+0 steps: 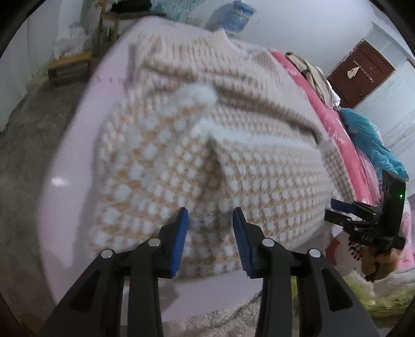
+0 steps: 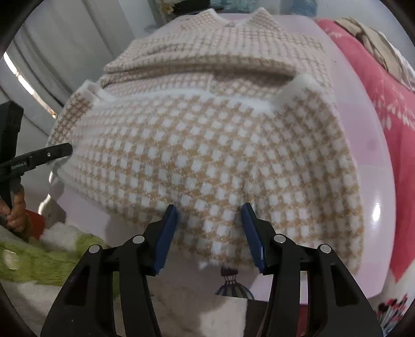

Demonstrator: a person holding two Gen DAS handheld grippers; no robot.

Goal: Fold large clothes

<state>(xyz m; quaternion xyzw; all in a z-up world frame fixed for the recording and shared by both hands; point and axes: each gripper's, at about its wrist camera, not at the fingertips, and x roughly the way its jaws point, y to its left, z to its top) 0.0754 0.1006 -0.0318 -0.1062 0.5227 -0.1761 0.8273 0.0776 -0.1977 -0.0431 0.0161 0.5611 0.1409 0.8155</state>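
A beige-and-white checked knit sweater (image 1: 207, 145) lies partly folded on a pale pink table (image 1: 77, 145), its collar at the far end. My left gripper (image 1: 210, 215) is open just above the near hem, holding nothing. The sweater fills the right wrist view (image 2: 207, 145) on the same table (image 2: 363, 160), with white cuffs folded across the middle. My right gripper (image 2: 209, 210) is open over the near hem, empty. The right gripper also shows at the right edge of the left wrist view (image 1: 330, 210); the left gripper's finger (image 2: 49, 154) shows at the left of the right wrist view.
A pink bedspread (image 1: 332, 121) with a blue garment (image 1: 371, 140) lies right of the table. A wooden bench (image 1: 70, 64), a water bottle (image 1: 233, 15) and a brown door (image 1: 360, 70) stand beyond. A green fluffy cloth (image 2: 39, 259) lies low on the left.
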